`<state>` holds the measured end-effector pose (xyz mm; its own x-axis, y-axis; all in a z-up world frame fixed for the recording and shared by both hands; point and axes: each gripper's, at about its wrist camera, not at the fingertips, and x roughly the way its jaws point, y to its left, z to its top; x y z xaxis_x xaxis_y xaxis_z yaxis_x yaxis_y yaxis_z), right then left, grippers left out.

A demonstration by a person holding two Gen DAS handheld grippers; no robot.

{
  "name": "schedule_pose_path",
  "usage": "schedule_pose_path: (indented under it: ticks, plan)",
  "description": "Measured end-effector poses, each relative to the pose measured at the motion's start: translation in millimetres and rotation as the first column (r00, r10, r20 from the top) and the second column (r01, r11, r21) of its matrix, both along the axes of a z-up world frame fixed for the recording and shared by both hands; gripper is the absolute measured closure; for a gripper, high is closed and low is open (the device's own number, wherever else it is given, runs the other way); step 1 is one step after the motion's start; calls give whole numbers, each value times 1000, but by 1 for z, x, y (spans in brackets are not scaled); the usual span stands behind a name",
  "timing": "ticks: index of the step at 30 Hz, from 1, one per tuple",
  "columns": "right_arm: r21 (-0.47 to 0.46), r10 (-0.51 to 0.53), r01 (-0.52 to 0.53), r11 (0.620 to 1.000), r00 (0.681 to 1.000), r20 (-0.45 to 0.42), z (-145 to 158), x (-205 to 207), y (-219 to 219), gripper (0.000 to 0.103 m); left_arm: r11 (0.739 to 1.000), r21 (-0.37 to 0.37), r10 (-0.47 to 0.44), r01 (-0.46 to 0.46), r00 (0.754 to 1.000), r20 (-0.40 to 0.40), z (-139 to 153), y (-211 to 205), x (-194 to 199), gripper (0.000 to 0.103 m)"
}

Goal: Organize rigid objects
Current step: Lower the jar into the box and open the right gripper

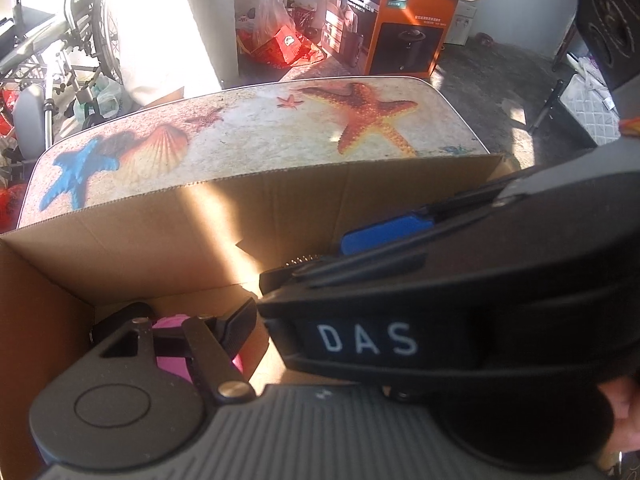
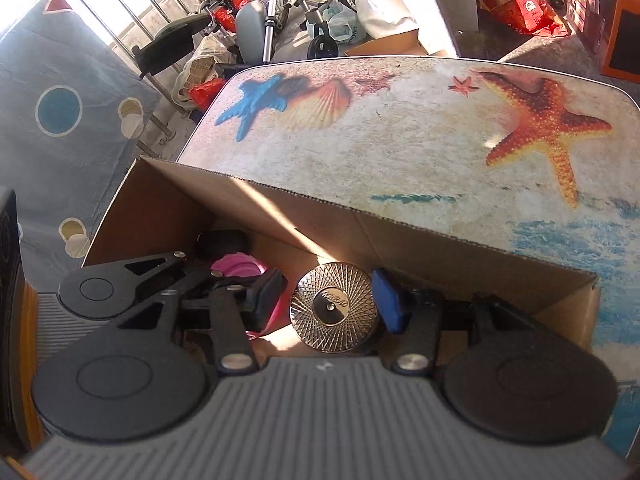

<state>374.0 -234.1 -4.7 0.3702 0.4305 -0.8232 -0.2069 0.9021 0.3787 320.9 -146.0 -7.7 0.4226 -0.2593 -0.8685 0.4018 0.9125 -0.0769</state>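
Inside, at the lower left of the right wrist view, the cardboard box (image 2: 400,232) already holds a black object (image 2: 220,242) with a pink object (image 2: 240,266) just beside it, so some of the sorting looks done. Over them hangs the left gripper (image 1: 280,320). Only one of its fingers (image 1: 240,322) shows in its own view, above the pink object, and the other is hidden behind the right tool. Whether its jaws are open or closed cannot be told, and nothing is seen between them.

Toward the centre, the right gripper (image 2: 328,300) has a round metal tin (image 2: 334,312) between its black and blue pads (the blue one touches the rim, the black one sits just beside it). It appears to be clamped on the tin, which is over the box's inside, near the middle. Setting it down and letting go seems the step left.

To the upper right, the starfish-print table (image 2: 420,128) carries nothing else loose, so the job seems nearly finished.
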Motion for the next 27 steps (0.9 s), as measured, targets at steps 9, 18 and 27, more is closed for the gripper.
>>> schedule_pose_path:
  ticks: [9,18,27]
  plan:
    - [88,-55,41,995,986,157,75,-57,-16,53,999,-34,-26,29,996,86,52,11,-47,21]
    - [201,-105,41,979,942,319,148,-167,-30,51,995,-51,-71,84,973,221,105,38,-137,13]
    - [277,-137,34,960,922,363,140,-282,-25,47,993,-100,-34,63,962,273,97,85,-224,12]
